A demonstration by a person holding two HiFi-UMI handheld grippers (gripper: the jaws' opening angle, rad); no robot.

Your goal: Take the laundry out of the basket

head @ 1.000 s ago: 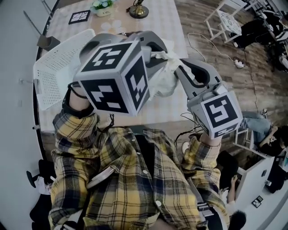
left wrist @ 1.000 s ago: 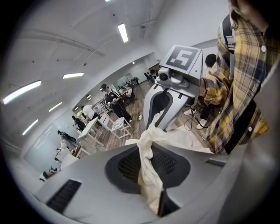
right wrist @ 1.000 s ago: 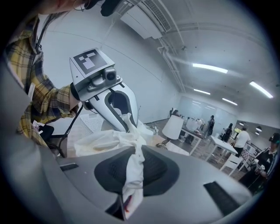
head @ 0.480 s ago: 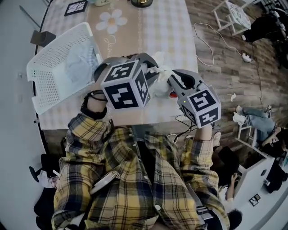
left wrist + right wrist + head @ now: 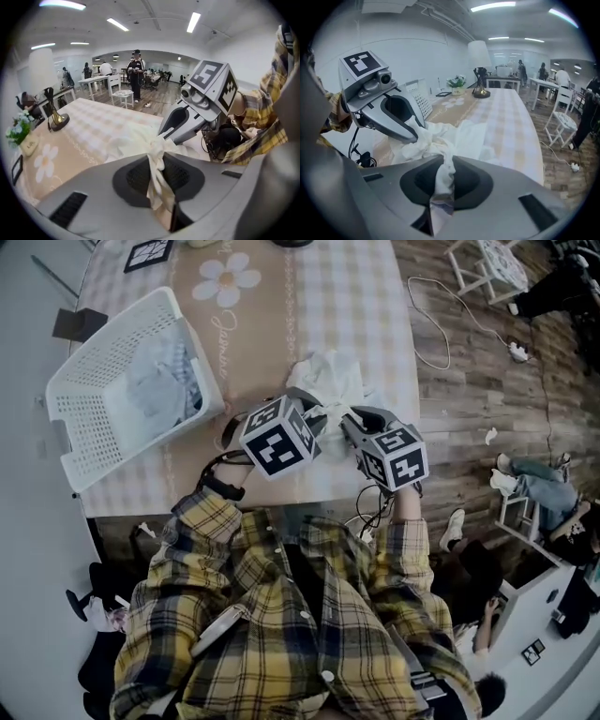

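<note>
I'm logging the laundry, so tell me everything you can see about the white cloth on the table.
The white cloth is thin, soft-looking fabric, crumpled and lying bunched on the checked table, outside the basket. The left gripper pinches one gathered edge. The right gripper, its jaws opening, has another edge between them.

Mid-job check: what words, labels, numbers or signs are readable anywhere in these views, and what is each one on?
No text reads clearly.
Cursive script on the table runner, below the daisy print: too small to read.
Small tag beside the flowers: blurred, unreadable.
Marker cubes: black-and-white square patterns only, no letters.
Black card: a line pattern, no legible words.
</note>
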